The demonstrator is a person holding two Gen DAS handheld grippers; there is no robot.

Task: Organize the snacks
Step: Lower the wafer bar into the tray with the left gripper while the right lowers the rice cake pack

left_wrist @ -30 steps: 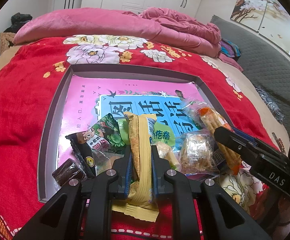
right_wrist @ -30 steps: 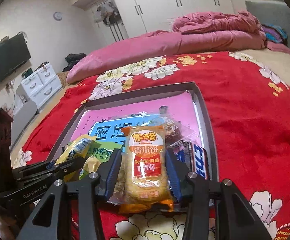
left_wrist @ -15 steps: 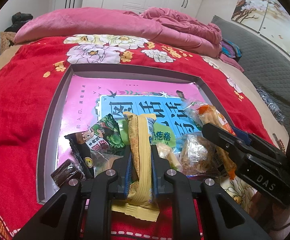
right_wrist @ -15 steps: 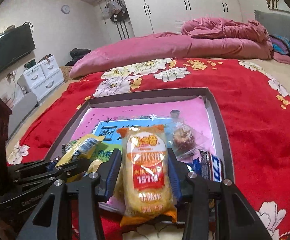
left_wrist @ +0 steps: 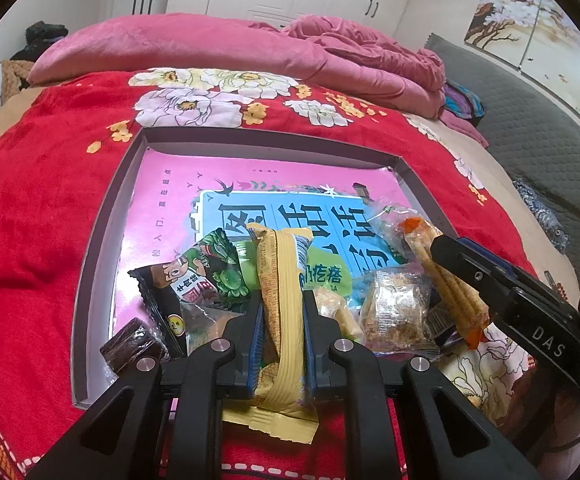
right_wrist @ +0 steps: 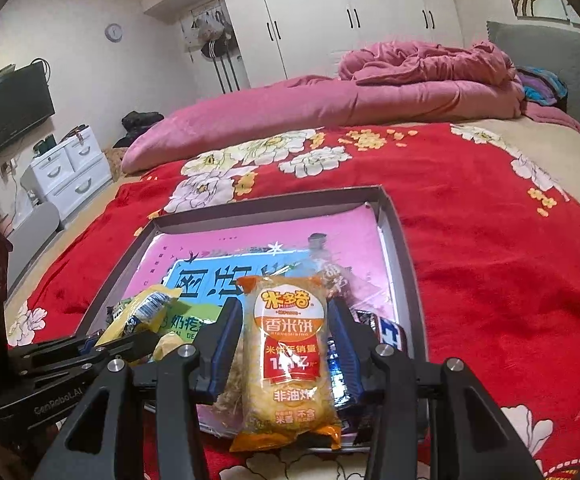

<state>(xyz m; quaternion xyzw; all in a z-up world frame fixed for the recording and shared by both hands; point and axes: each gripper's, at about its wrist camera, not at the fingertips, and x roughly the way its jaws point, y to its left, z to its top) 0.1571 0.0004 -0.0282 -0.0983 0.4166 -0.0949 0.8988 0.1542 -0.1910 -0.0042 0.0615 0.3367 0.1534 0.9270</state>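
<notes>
The left gripper (left_wrist: 282,308) is clamped on a tall yellow wafer packet (left_wrist: 280,300), its two blue-padded jaws pressing the packet's flanks while the crimped lower end hangs past the jaws over the red blanket (left_wrist: 30,240). The right gripper (right_wrist: 286,340) squeezes an orange rice-cracker packet (right_wrist: 290,356) the same way — label facing the camera, bottom seam over the tray's near rim.

Both packets are held above the near end of a shallow grey tray (left_wrist: 90,264) that lies flat on the blanket. A pink book (left_wrist: 178,192) with a blue title panel covers the tray floor. The rest of the snacks crowd the near edge: a brown wrapped sweet (left_wrist: 132,344) in the near-left corner, a black-and-green packet (left_wrist: 194,276) just beside the left gripper, a light-green packet (left_wrist: 325,272) behind the wafer, a clear bag of crumbly cake (left_wrist: 395,308) to its right, and a blue-and-white bar (right_wrist: 387,330) against the right wall.

The far half of the tray shows only book cover, its walls unobstructed on the left, far and right sides. The right gripper's finger lies across the near-right corner in the left wrist view, close beside the left gripper. Beyond the tray the blanket runs flat up to the pink quilt (left_wrist: 210,48).
</notes>
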